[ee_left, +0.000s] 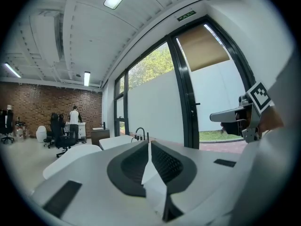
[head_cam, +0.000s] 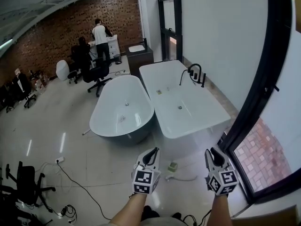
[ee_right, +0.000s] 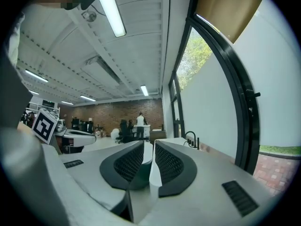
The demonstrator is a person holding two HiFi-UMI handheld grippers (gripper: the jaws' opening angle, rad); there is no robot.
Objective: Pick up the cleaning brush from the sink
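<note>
Jaws of left gripper pressed together at the tips, nothing between them; jaws of right gripper a narrow slit apart — likewise empty. Both I hold level above pale floor tiles, before an oval tub and a rectangular tub with a black tap. Cleaning brush — I cannot pick it out; the small white sink on its dark cabinet stands far off by the brick wall, near a standing person.

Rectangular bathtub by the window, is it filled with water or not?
Not filled: the rectangular bathtub shows its bare white bottom and drain clearly, with no water line.
</note>
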